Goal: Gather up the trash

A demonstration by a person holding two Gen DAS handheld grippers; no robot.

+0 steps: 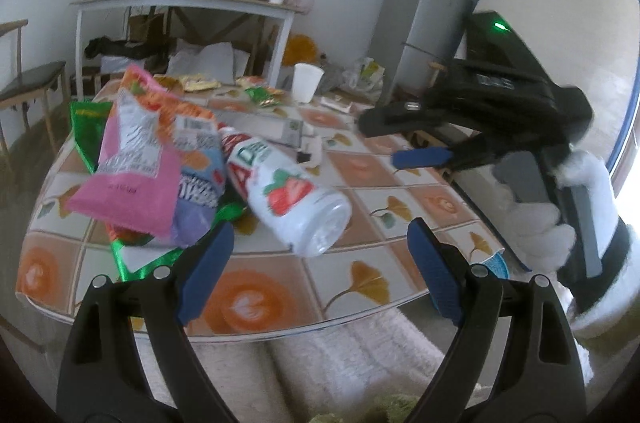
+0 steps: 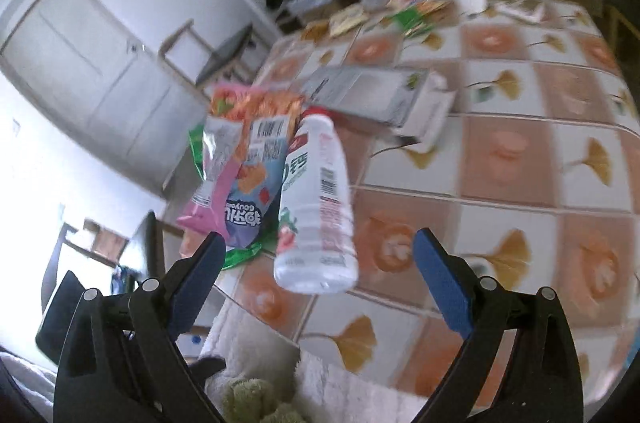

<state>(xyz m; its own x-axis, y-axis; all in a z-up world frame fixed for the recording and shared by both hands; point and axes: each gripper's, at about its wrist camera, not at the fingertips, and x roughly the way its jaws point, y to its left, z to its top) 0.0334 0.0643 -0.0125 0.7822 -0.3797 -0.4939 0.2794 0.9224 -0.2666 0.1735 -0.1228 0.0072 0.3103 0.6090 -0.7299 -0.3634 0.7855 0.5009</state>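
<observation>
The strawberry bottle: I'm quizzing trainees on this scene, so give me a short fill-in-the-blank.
1. The bottle shows a picture of a ____.
2. Beside the bottle lies a ____ snack bag.
3. The white paper cup stands ____ on the table.
4. The left gripper is ____.

Missing: strawberry; pink; upright; open

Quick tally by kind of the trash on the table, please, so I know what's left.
Bottles: 1, strawberry drink bottle lying on its side.
Cups: 1, white cup, upright.
Flat cartons: 1, flattened box.
Near snack bags: at least 3, pink bag on top.
Far wrappers: several, too small to count.
Total: at least 6.
</observation>
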